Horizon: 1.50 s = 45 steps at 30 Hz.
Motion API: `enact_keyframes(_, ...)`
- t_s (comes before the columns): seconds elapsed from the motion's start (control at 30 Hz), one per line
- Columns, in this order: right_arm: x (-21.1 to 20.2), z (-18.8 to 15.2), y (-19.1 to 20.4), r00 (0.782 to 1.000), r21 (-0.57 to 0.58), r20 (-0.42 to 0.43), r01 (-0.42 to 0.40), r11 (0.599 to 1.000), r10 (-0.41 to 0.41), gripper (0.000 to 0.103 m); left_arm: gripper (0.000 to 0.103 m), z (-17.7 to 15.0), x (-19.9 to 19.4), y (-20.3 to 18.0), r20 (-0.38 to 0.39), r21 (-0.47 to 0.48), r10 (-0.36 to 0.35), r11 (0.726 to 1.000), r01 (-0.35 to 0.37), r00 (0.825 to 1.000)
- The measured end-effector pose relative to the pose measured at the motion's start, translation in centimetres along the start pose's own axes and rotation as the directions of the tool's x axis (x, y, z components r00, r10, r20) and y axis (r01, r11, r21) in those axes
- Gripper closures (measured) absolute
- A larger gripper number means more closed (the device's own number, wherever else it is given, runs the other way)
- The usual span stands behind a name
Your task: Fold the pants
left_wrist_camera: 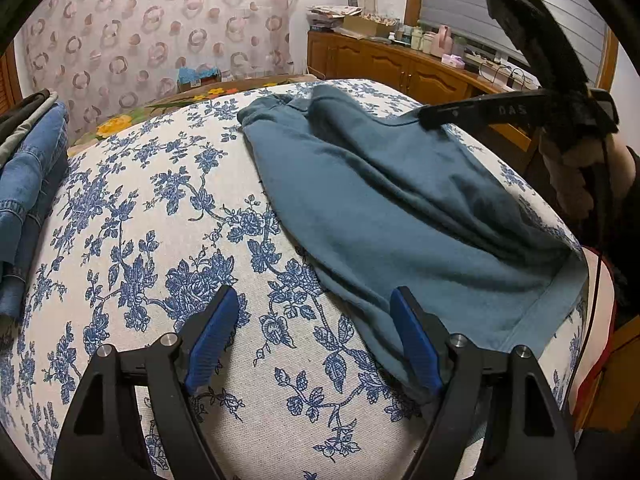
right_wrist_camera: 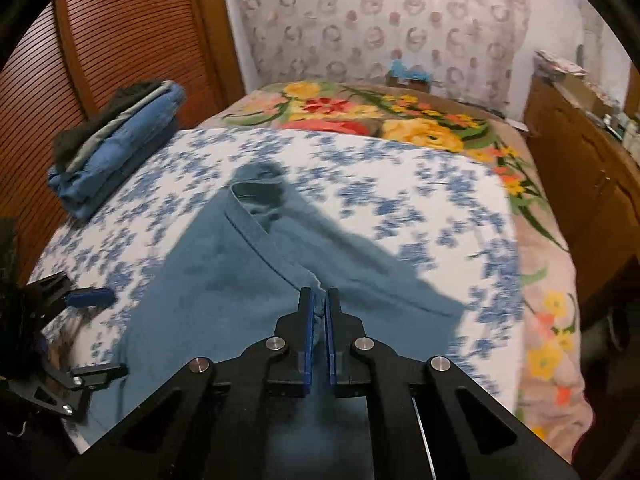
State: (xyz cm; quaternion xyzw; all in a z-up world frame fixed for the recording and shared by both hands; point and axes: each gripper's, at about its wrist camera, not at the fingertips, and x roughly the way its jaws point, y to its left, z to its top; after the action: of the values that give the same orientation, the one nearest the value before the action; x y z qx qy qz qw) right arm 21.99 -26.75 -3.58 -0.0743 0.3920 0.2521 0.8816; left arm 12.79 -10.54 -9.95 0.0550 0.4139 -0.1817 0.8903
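Teal pants (left_wrist_camera: 380, 208) lie spread across the bed's blue-flowered cover (left_wrist_camera: 160, 220). My left gripper (left_wrist_camera: 316, 320) hovers open over the cover at the pants' near edge, and that edge runs under its right pad (left_wrist_camera: 416, 344). Nothing is pinched between its fingers. In the right wrist view my right gripper (right_wrist_camera: 319, 304) is shut on a bunched fold of the pants (right_wrist_camera: 224, 272) by the waistband seam. From the left wrist view the right gripper (left_wrist_camera: 426, 118) shows at the pants' far right side. The open left gripper (right_wrist_camera: 100, 336) shows at the left edge.
A stack of folded jeans and other clothes (left_wrist_camera: 28, 184) (right_wrist_camera: 120, 140) sits at the bed's left side by a slatted wooden door (right_wrist_camera: 120, 20). A bright flowered blanket (right_wrist_camera: 360, 112) covers the far end. Wooden cabinets (left_wrist_camera: 400, 68) with clutter line the right wall.
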Motion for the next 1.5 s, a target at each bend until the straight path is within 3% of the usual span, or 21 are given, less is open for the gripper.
enact_keyframes(0.23, 1.1, 0.3, -2.4, 0.992, -0.001, -0.027, 0.124, 0.992, -0.124, 0.098, 0.023, 0.0, 0.0, 0.0, 0.0, -0.002, -0.002, 1.0, 0.002, 1.0)
enact_keyframes(0.67, 1.3, 0.6, -3.4, 0.966, 0.041, 0.003, 0.259, 0.965, -0.259, 0.098, 0.023, -0.1, 0.0, 0.0, 0.001, -0.001, -0.002, 1.0, 0.002, 1.0)
enact_keyframes(1.0, 1.9, 0.7, -4.5, 0.972, 0.072, -0.019, 0.237, 0.969, -0.236, 0.098, 0.023, -0.1, 0.0, 0.0, 0.001, -0.001, -0.002, 1.0, 0.002, 1.0)
enact_keyframes(1.13, -0.3, 0.1, -4.4, 0.976, 0.095, 0.005, 0.217, 0.972, -0.218, 0.077, 0.023, -0.1, 0.0, 0.0, 0.001, -0.001, -0.003, 1.0, 0.003, 1.0)
enact_keyframes(1.5, -7.5, -8.5, 1.0, 0.991, 0.117, 0.03, 0.128, 0.985, -0.133, 0.077, 0.023, -0.1, 0.0, 0.0, 0.001, -0.001, -0.003, 1.0, 0.003, 1.0)
